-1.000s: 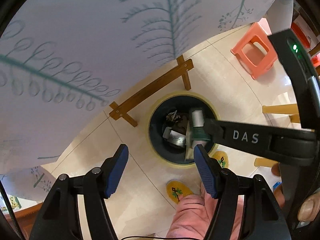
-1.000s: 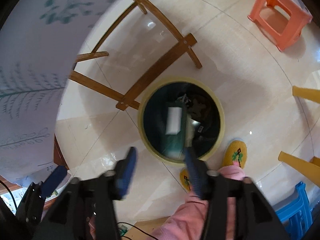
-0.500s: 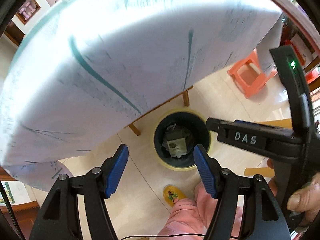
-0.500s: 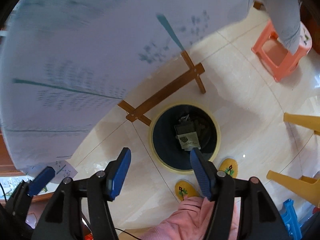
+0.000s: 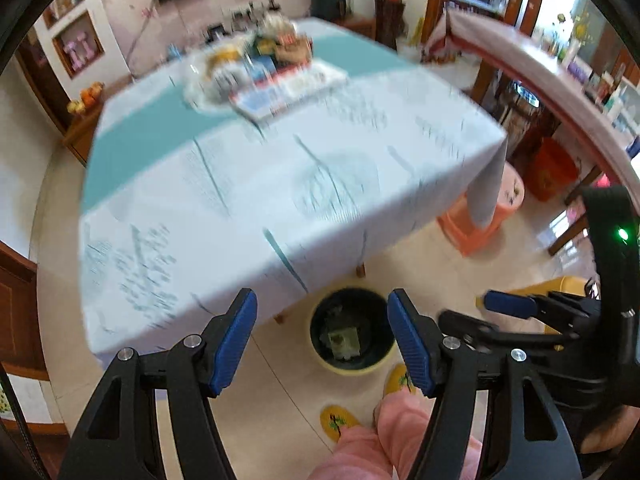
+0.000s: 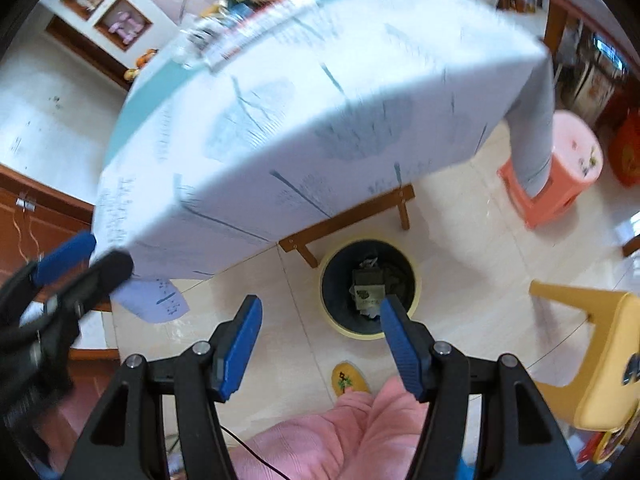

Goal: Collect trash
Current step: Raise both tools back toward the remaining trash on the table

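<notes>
A round dark trash bin (image 5: pixel 350 330) with a yellow rim stands on the floor by the table's near edge; it also shows in the right wrist view (image 6: pixel 370 286). Crumpled trash and a small greenish carton (image 6: pixel 368 294) lie inside it. My left gripper (image 5: pixel 322 344) is open and empty, high above the bin. My right gripper (image 6: pixel 320 344) is open and empty too; it also shows at the right of the left wrist view (image 5: pixel 504 312). A blurred pile of items (image 5: pixel 260 68) sits on the table's far side.
A table with a white and teal cloth (image 5: pixel 260 184) fills the middle. An orange stool (image 6: pixel 556 176) stands at its right corner, a yellow chair (image 6: pixel 592 344) to the right. The person's pink trousers and yellow slippers (image 5: pixel 340 420) are below.
Both grippers have risen well above the bin and tilted up, so the tabletop comes into view. The carton that was falling from the right gripper now lies in the bin.
</notes>
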Action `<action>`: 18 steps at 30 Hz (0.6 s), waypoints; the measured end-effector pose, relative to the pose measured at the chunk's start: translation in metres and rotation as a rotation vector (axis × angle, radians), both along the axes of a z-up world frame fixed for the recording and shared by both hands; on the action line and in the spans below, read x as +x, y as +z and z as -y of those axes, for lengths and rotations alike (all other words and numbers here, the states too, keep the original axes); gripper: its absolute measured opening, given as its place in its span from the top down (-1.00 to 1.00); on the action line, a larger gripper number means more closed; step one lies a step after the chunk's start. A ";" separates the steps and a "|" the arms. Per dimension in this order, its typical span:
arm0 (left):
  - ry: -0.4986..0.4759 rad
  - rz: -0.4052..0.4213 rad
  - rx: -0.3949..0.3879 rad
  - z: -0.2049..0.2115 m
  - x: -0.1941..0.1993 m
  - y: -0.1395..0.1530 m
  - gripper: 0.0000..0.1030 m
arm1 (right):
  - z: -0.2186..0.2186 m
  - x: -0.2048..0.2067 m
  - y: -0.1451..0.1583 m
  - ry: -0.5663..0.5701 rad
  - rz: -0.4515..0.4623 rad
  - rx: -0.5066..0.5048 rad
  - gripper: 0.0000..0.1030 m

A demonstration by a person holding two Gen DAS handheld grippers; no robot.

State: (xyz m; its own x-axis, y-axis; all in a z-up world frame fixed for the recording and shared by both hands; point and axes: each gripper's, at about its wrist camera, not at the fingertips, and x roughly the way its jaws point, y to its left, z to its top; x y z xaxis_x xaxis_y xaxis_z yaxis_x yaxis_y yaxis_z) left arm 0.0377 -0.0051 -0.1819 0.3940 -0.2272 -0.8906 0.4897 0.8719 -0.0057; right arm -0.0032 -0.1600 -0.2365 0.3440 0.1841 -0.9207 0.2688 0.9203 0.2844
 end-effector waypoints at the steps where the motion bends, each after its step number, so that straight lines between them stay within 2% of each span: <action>1: 0.004 0.023 -0.014 -0.005 -0.001 0.013 -0.29 | -0.001 -0.001 0.010 0.005 0.017 -0.013 -0.21; 8: 0.023 0.180 -0.085 -0.026 0.002 0.079 -0.29 | -0.014 0.000 0.084 0.044 0.153 -0.126 -0.21; 18: 0.052 0.310 -0.151 -0.037 0.012 0.133 -0.42 | -0.022 0.029 0.140 0.089 0.270 -0.209 -0.21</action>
State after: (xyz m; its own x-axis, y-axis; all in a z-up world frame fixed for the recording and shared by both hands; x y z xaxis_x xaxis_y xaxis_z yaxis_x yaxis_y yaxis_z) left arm 0.0494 0.0322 -0.0489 0.6550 -0.3202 -0.6844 0.4434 0.8963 0.0051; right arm 0.0262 -0.1376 -0.0966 0.5713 0.0415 -0.8197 0.1260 0.9824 0.1376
